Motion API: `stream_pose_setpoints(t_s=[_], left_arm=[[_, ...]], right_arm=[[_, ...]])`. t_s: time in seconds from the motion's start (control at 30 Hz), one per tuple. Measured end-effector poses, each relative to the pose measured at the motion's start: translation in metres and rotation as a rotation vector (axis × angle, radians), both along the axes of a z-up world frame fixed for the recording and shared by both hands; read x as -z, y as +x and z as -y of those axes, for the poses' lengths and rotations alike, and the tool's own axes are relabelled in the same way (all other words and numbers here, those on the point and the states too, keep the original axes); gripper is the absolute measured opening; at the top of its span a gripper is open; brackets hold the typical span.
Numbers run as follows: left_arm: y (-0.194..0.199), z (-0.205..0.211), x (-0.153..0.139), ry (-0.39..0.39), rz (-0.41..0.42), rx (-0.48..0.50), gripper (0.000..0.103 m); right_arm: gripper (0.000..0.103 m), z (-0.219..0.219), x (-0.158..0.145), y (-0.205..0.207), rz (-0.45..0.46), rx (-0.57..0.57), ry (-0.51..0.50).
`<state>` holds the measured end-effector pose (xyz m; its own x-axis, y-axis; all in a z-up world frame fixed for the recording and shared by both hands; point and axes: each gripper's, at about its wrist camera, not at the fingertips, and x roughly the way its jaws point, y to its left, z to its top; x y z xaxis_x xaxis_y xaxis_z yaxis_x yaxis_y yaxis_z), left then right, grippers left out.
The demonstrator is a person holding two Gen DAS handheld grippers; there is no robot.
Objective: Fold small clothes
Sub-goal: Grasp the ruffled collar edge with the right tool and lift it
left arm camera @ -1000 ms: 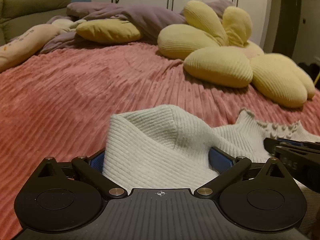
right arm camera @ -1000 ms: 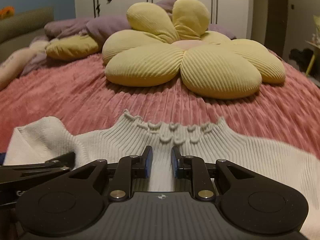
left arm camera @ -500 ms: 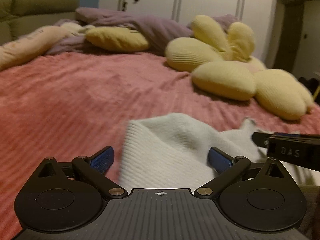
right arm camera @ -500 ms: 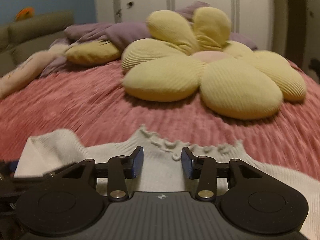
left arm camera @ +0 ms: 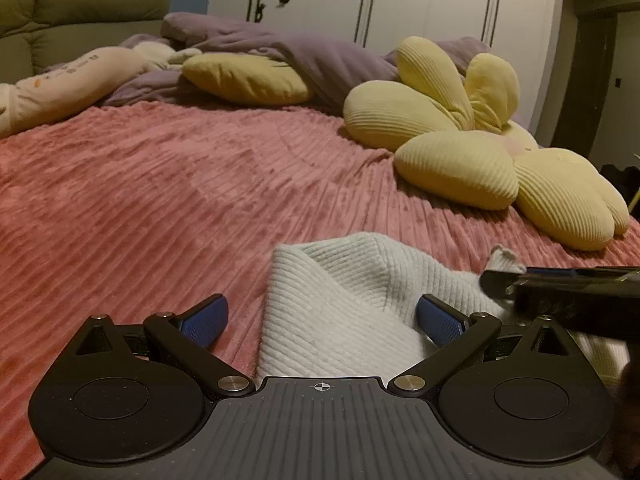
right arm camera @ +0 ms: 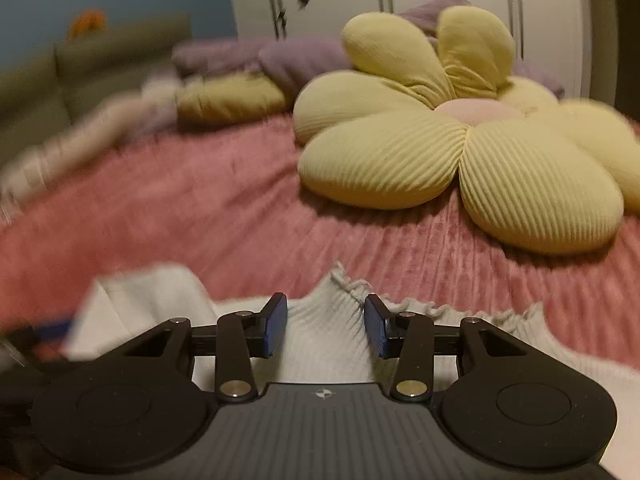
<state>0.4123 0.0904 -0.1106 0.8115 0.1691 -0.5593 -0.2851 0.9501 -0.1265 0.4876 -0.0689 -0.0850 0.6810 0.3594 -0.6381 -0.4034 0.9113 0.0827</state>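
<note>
— We start with the pink ribbed bedspread [left arm camera: 168, 184], the yellow flower cushion [right arm camera: 460, 148] lying at its far side in front of the white wardrobe [left arm camera: 400, 0].

— On the near part we find the white ribbed top [left arm camera: 340, 312], one end bunched into a hump.

— Our left gripper [left arm camera: 320, 320] stands spread wide around that hump, its right pad against the knit.

— Our right gripper [right arm camera: 326, 328] has just been opening; its blue pads stand apart either side of the frilled collar [right arm camera: 348, 284], not pinching it.
</note>
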Motion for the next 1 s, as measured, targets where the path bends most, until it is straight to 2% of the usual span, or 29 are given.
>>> stream_pose_setpoints(t_s=[0.03,0.07,0.1,0.13,0.17,0.27,0.33,0.5,0.6,0.73,0.8,0.9,0.97,1.0], left_arm=[[0.000,0.000,0.000,0.002,0.000,0.001,0.103],[0.000,0.001,-0.001,0.003,0.001,0.000,0.103],[-0.001,0.001,-0.001,0.006,0.002,-0.005,0.103],[-0.001,0.001,-0.002,0.008,0.006,-0.009,0.103],[-0.003,0.000,-0.003,0.008,0.013,-0.014,0.103],[-0.007,-0.001,-0.006,0.019,0.035,-0.038,0.103],[-0.005,-0.001,-0.005,0.027,0.022,-0.042,0.103],[0.001,0.002,-0.001,0.056,-0.030,-0.043,0.103],[0.002,-0.002,0.001,0.038,-0.038,-0.041,0.103],[0.003,0.000,0.003,0.045,-0.052,-0.042,0.103],[0.007,0.002,0.005,0.058,-0.067,-0.044,0.103],[0.011,0.001,0.009,0.042,-0.078,-0.049,0.103],[0.012,0.000,0.011,0.034,-0.076,-0.058,0.103],[0.013,0.001,0.011,0.040,-0.079,-0.063,0.103]], right_arm=[[0.042,-0.005,0.003,0.000,0.009,-0.003,-0.034],[0.038,-0.008,0.005,0.000,0.012,-0.005,-0.042],[0.020,-0.009,0.004,0.000,0.015,-0.013,-0.042],[0.011,-0.009,0.003,0.000,0.016,-0.026,-0.031],[0.007,-0.008,0.002,-0.001,0.020,-0.023,-0.026],[0.005,-0.008,0.001,-0.002,0.055,0.013,-0.037],[0.005,-0.008,-0.002,0.004,0.087,0.063,-0.052],[0.007,-0.005,0.011,0.017,0.056,0.069,-0.039],[0.019,0.012,-0.008,0.004,0.085,0.139,0.031],[0.019,0.029,-0.026,-0.031,0.121,0.188,-0.017],[0.019,0.034,-0.022,-0.038,0.074,0.190,-0.043],[0.017,0.044,0.007,-0.034,-0.012,0.250,-0.112],[0.017,0.055,0.015,-0.033,0.006,0.260,-0.038],[0.017,0.055,0.016,-0.033,0.024,0.265,-0.038]])
